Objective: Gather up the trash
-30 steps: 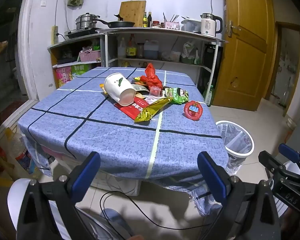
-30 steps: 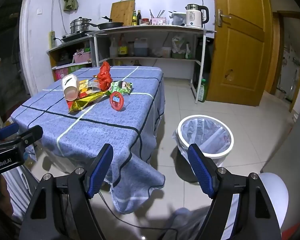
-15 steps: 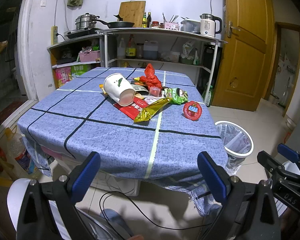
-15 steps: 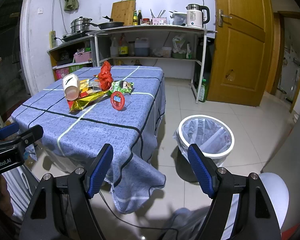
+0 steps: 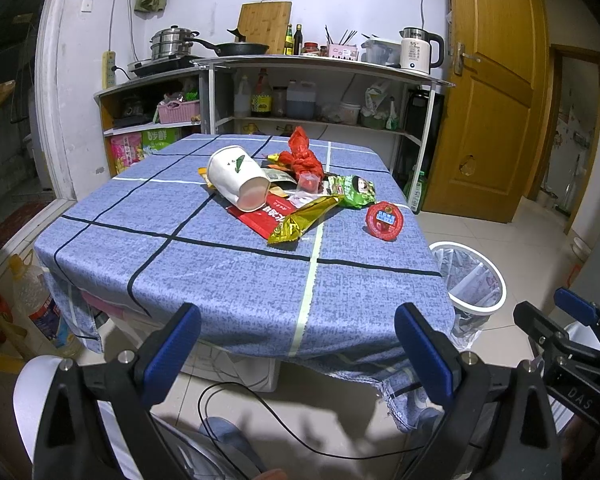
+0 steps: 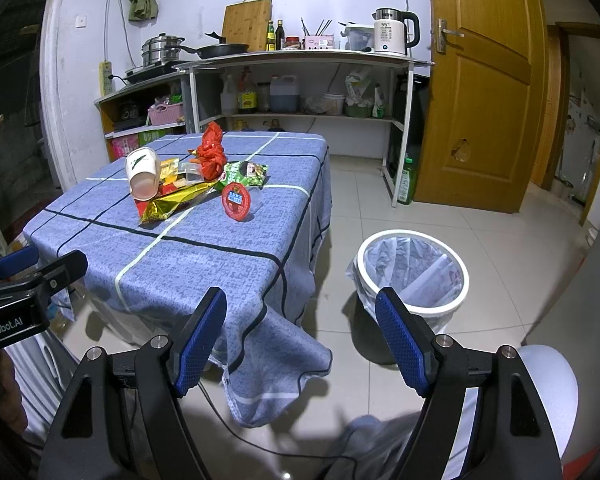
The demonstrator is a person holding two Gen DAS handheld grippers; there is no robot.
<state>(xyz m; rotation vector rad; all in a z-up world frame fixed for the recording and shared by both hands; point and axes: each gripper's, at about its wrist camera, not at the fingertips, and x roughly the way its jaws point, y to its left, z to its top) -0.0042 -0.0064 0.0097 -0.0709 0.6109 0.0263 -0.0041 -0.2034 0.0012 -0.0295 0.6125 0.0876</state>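
Both grippers hang empty short of the blue checked table, the trash heaped at its middle.

The left gripper and the right gripper have their blue-padded fingers spread wide apart, holding nothing, low before the table's near edge. The blue cloth with dark and pale lines drapes over the table. Beside the table, on the tiled floor, stands a white round bin with a clear liner. Farther in, a round red lidded snack cup lies apart from the heap: a gold foil wrapper, a tipped white paper cup, a green snack packet and a crumpled red plastic bag. Beyond, kitchen shelves line the wall.
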